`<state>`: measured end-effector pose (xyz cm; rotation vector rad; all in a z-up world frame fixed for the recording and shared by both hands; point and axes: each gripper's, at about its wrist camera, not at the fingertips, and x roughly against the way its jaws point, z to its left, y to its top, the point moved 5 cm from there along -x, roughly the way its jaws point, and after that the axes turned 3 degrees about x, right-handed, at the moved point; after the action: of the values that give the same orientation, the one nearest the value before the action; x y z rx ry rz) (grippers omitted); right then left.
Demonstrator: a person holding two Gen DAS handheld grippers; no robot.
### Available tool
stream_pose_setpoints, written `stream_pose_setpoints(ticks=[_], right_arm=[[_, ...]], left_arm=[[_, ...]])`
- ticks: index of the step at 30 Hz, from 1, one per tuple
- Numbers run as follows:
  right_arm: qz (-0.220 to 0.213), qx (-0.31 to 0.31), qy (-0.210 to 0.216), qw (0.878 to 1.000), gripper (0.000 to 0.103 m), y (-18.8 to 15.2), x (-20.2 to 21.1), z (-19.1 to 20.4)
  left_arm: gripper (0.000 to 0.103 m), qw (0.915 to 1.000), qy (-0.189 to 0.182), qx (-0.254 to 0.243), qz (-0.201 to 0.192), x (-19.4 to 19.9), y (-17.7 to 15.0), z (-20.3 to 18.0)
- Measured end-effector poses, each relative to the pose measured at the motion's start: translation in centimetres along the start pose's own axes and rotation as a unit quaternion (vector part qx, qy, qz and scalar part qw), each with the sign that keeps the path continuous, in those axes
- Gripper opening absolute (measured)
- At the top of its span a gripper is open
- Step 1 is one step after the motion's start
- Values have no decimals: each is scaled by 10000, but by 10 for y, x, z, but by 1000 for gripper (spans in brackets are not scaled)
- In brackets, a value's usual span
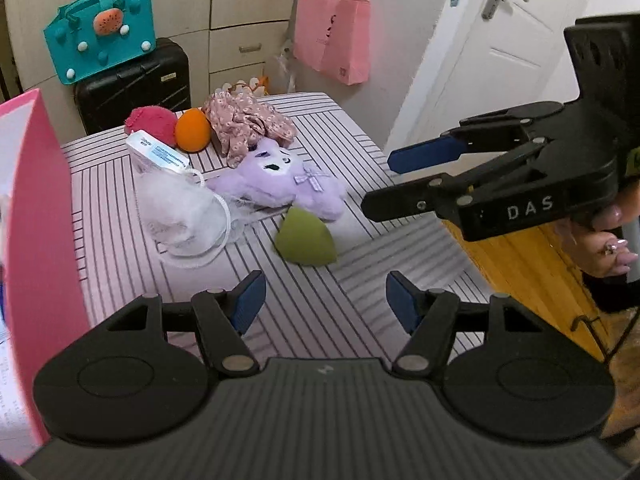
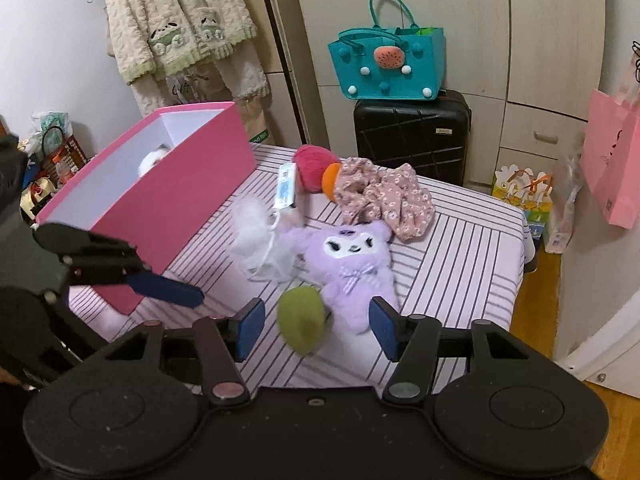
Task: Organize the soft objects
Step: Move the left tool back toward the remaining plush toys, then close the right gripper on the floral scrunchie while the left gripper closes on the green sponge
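An olive-green teardrop foam sponge [image 2: 301, 318] is lying near a lilac plush toy [image 2: 352, 264] beside the open pink cardboard box [image 2: 192, 184]; left gripper [image 1: 322, 304] and right gripper [image 2: 316, 326] are angling down, half-open, empty.

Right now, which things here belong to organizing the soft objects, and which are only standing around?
For the job: purple plush toy, green sponge, orange sponge, red puff, floral scrunchie, white mesh pouch, pink box.

Only around: teal tote bag, black suitcase, pink paper bag, hanging pyjamas.
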<state>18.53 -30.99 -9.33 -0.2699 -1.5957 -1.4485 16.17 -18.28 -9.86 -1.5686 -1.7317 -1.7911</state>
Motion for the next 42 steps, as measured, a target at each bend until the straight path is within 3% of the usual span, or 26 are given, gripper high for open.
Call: stream_pose_setpoints(ticks=[7, 12, 16, 18, 22, 25, 32, 35, 37, 40, 42], right_arm=[[14, -97, -6, 10000, 75, 18, -33, -24], [27, -80, 23, 10000, 77, 38, -56, -35], [82, -39, 14, 10000, 78, 54, -77, -45], [122, -47, -10, 9999, 89, 60, -87, -50], [101, -178, -8, 9998, 89, 66, -108, -64], [172, -308, 57, 9994, 89, 69, -124, -72], [129, -461, 363, 9982, 89, 68, -146, -79], [-4, -404, 288, 9988, 56, 66, -147, -78], [-50, -410, 263, 9988, 27, 65, -144, -78], [-174, -263, 75, 9995, 18, 62, -133, -73], [-344, -179, -51, 9992, 17, 61, -119, -68]], left_arm=[[65, 9999, -24, 157, 22, -37, 8, 4], [65, 9993, 294, 27, -209, -56, 11, 3], [62, 9991, 289, 38, -305, -64, 10, 4], [60, 9988, 292, 85, -389, -65, 10, 6], [58, 9979, 366, 41, -537, -67, 12, 8], [58, 9986, 294, 106, -422, -75, 12, 9], [42, 9979, 394, 59, -506, -78, 10, 7], [40, 9978, 167, 10, -639, -74, 11, 4], [40, 9979, 205, -38, -617, -74, 11, 3], [41, 9980, 223, -15, -590, -75, 11, 3], [43, 9979, 250, -34, -589, -75, 12, 1]])
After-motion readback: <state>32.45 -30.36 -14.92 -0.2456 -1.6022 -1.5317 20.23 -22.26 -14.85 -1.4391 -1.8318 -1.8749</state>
